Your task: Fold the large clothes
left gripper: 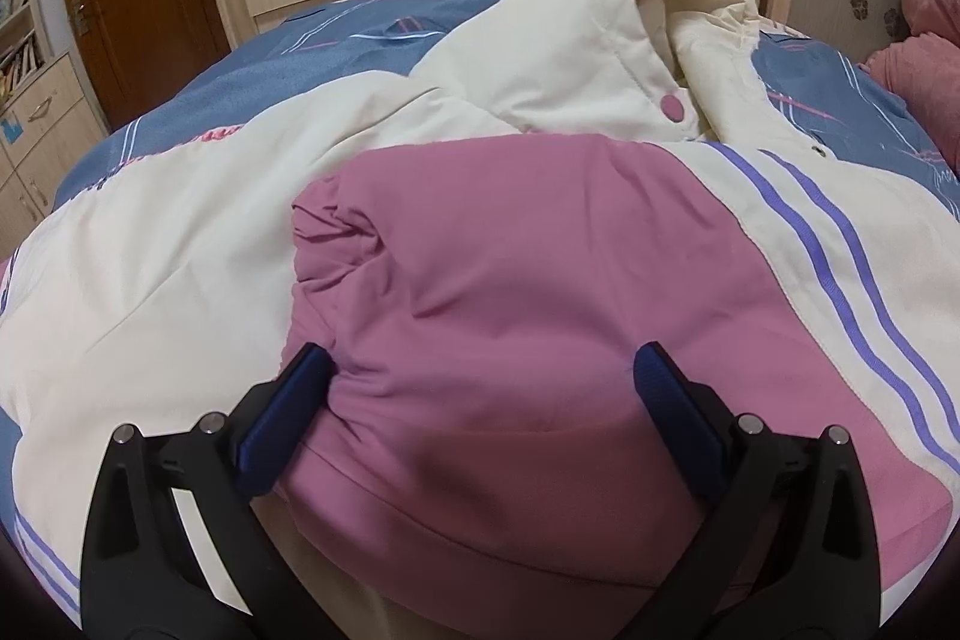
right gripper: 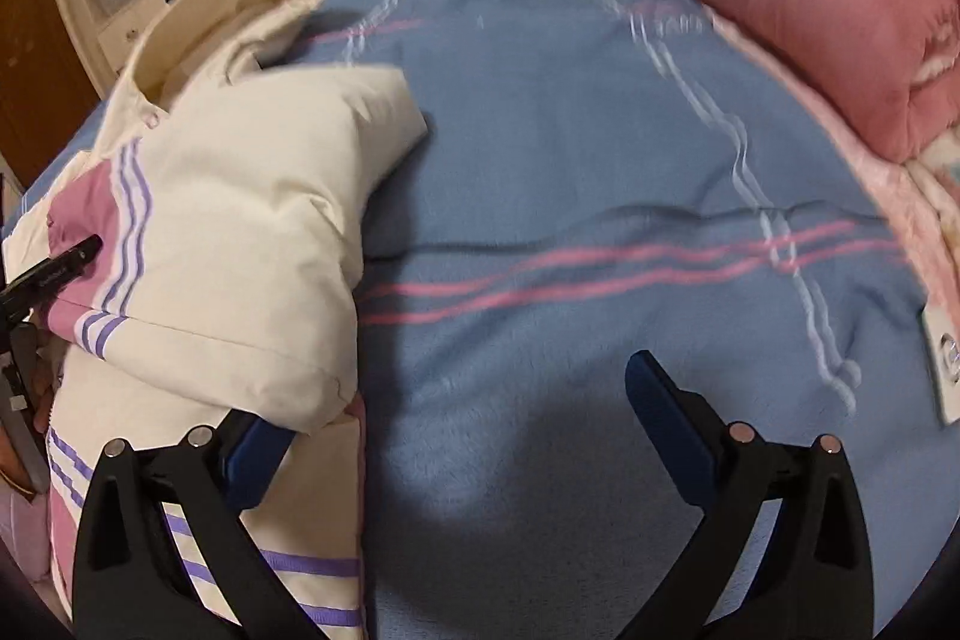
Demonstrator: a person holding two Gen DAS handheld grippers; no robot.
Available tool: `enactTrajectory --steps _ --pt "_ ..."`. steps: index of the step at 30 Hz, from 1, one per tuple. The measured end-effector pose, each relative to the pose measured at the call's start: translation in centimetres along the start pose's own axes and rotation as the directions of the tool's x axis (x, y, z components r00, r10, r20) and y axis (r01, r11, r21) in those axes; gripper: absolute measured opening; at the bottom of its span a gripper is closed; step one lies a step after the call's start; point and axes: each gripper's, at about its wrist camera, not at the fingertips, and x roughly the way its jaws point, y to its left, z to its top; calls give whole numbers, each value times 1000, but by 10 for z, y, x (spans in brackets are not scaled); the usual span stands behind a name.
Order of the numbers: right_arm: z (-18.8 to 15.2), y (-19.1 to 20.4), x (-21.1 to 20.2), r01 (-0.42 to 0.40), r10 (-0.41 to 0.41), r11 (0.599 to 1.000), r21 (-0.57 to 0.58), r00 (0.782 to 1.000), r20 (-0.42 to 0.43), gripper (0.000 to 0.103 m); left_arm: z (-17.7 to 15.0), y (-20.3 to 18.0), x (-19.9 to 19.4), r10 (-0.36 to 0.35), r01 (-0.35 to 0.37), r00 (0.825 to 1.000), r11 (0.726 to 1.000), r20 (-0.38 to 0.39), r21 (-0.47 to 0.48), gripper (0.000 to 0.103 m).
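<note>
On the blue bed point(right gripper: 570, 160), the left gripper point(left gripper: 483, 370) spreads its fingers around a cream-and-pink jacket's point(left gripper: 510, 280) folded pink sleeve, apparently pinning it, while the right gripper point(right gripper: 462, 394), fingers apart, straddles the jacket's edge beside it.

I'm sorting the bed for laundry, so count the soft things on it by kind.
Jacket, cream and pink with purple stripes: 1
Blue bedspread: 1
Pink folded quilt or pillow: 1
Total: 3
</note>
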Motion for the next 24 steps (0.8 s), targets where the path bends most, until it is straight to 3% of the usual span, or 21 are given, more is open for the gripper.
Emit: enactTrajectory --steps 2,4,6,7,9,11,14,15,16,18,19,21,23,24 --pt "-1 3 0 -1 1 1000 -18 1000 -7 102 0 1 0 -6 6 1000 1000 -2 -4 101" --pt "-2 -2 -6 -72 72 997 -23 997 -11 102 1 3 1 -9 9 1000 1000 -3 -8 101" --pt "-6 -6 -26 -193 197 978 -77 980 40 102 1 3 1 -5 5 1000 1000 -5 -8 101" --pt "-7 -7 -39 -251 260 963 -101 962 85 102 1 2 1 -3 3 1000 1000 -4 -7 101" --pt "-5 -12 -69 -438 448 894 -95 868 215 102 1 1 1 3 -3 1000 1000 -4 -3 101" --pt "2 -6 -74 -512 507 857 -63 816 278 102 1 1 1 5 -5 1000 1000 -3 -1 101" --pt "11 27 -61 -395 397 916 -69 870 292 101 1 1 1 6 -6 1000 1000 -4 -1 101" --pt "12 37 -56 -389 394 918 -74 873 288 99 1 1 1 7 -7 1000 1000 -4 0 101" --pt "14 49 -51 -416 420 906 -73 865 276 93 1 0 1 8 -8 1000 1000 -4 0 101" --pt "18 76 -38 -485 492 870 -88 838 236 91 1 0 1 9 -9 1000 1000 -4 0 101" --pt "18 91 -31 -469 481 877 -110 853 201 91 1 0 1 9 -9 1000 1000 -4 0 101" --pt "10 108 -19 -376 391 917 -131 912 123 91 2 0 1 10 -10 1000 1000 -5 1 101" --pt "12 109 11 -256 261 960 -117 965 32 78 1 -1 1 12 -12 1000 1000 -4 0 101" --pt "13 105 17 -224 227 969 -106 974 17 76 1 -1 1 13 -13 1000 1000 -4 1 101"
